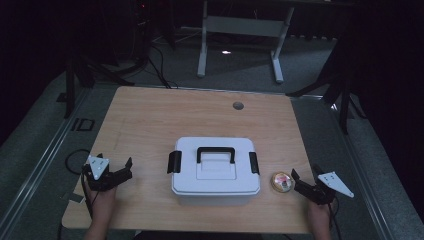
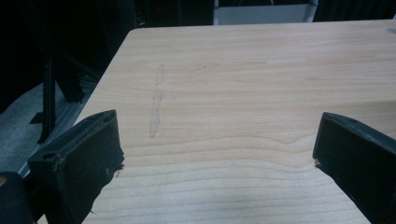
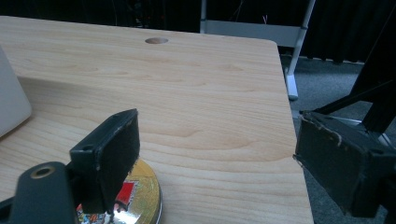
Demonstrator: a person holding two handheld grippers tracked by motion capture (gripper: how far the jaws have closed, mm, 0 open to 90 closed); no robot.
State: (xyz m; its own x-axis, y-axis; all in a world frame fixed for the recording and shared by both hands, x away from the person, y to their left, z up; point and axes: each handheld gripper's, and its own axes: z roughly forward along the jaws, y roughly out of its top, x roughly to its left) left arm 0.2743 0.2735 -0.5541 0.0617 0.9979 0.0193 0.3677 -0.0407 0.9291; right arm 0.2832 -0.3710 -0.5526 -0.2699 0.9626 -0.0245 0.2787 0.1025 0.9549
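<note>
Pale wood table [image 1: 150, 125] — a white lidded box [image 1: 215, 170] with a black handle and black side latches sits near its front edge. Just right of the box lies a small round gold tin [image 1: 281, 182]. Right gripper [image 1: 303, 183] sits just beside the tin, jaws wide apart, nothing clamped. Left gripper [image 1: 121, 166] rests well left of the box — jaws spread over bare wood, holding nothing.

round gold tin [image 3: 140, 198]: red and colored picture on the lid, no words can be read
white box [image 1: 215, 167]: no words or numbers
worktop [image 1: 165, 120]: no writing
</note>
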